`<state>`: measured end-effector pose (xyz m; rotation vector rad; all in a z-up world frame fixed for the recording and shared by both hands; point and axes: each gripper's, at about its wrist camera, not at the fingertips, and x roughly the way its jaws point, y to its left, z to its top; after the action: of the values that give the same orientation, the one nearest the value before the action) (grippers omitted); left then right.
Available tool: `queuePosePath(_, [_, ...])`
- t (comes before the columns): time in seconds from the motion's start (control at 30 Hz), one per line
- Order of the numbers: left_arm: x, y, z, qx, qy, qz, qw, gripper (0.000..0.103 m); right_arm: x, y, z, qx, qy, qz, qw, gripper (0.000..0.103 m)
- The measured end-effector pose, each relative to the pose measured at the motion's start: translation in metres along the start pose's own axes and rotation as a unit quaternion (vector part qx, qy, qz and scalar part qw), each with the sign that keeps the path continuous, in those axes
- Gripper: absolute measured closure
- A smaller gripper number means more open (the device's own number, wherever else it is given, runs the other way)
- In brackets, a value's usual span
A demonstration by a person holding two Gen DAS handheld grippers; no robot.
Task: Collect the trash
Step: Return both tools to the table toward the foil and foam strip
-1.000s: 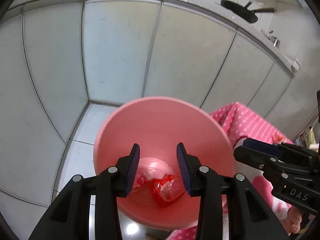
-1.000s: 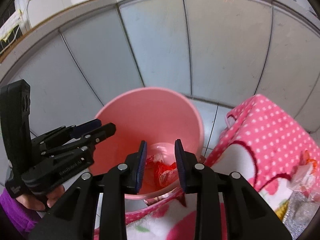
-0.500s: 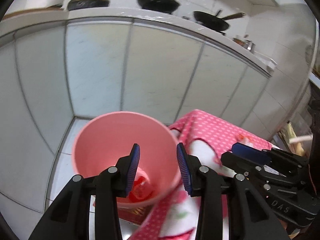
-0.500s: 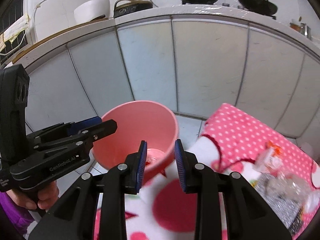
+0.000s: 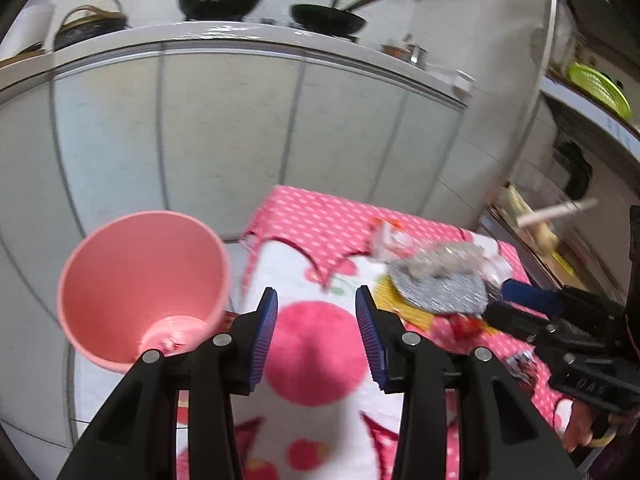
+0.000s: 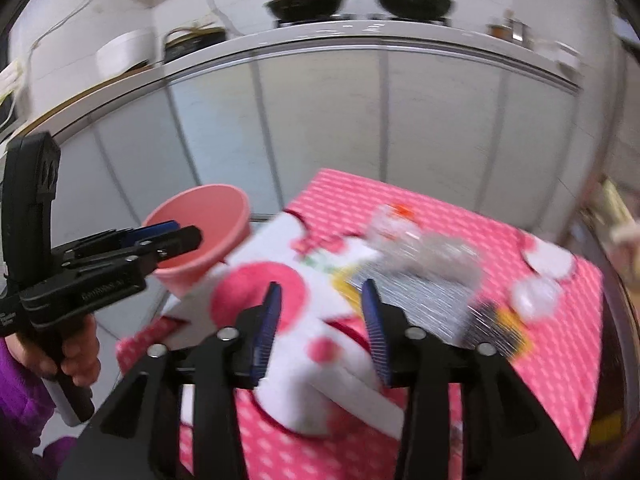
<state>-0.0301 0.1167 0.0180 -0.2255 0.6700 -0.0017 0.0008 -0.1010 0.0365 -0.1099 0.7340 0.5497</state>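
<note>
Both grippers are empty, and both sets of jaws are opening with nothing between them. Nearest to me, my left gripper hangs over the pink-and-white blanket, its blue pads apart above a large pink spot. My right gripper is likewise released above the same blanket, pointing towards the far right portion of the cloth.

One container is present: a pink bucket standing on the floor just off the blanket's left edge, beside my left gripper's left finger. At its bottom I can make out a small amount of red and pale wrapper material, blurred, so I cannot tell how many pieces.

Beyond the grippers, the remaining trash lies on the blanket: a silver foil bag with a yellow packet partly beneath it, and crumpled clear plastic wrappers just behind. A small red scrap sits near the foil bag's front edge. From the right wrist view this pile is ahead and to the right of my right gripper, apart from its fingers; the foil bag is the closest piece. The pile is well apart from the bucket.

Farthest back, white cabinet doors run under a counter carrying dark pans.
</note>
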Motion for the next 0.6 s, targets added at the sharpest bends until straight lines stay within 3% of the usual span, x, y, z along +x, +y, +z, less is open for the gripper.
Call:
queuePosePath(0.3, [0.022, -0.050, -0.025, 0.032, 0.050, -0.064, 0.9962, 0.062, -0.041, -0.067, -0.040, 0.070, -0.007, -0.060, 0.996, 0.059])
queuePosePath(0.6, [0.055, -0.082, -0.050, 0.064, 0.108, -0.089, 0.9881, 0.061, -0.040, -0.078, -0.080, 0.097, 0.023, -0.045, 0.994, 0.059])
